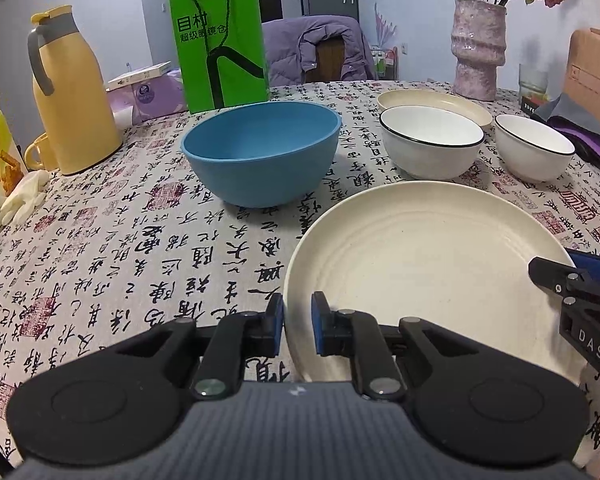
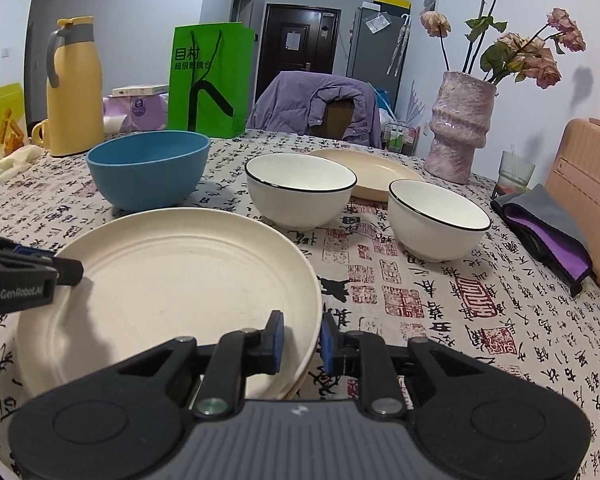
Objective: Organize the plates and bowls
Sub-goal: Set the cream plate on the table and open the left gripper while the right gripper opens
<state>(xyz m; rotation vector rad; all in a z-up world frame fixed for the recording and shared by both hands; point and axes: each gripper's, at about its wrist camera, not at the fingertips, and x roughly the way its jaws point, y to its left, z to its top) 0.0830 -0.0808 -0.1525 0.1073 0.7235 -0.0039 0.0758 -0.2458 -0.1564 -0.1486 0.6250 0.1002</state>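
Calligraphy is covering the tablecloth (image 1: 140, 248); "GenRobot.AI" is showing on the left gripper (image 1: 298, 324), clamping the cream plate's (image 1: 420, 264) near-left rim, the right gripper (image 2: 302, 342) clamping its near-right rim.

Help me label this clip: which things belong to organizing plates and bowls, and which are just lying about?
Job: cream plate held by both grippers, far cream plate, blue bowl, two black-rimmed white bowls.

Lying about: yellow jug, green bag, vase, purple cloth.
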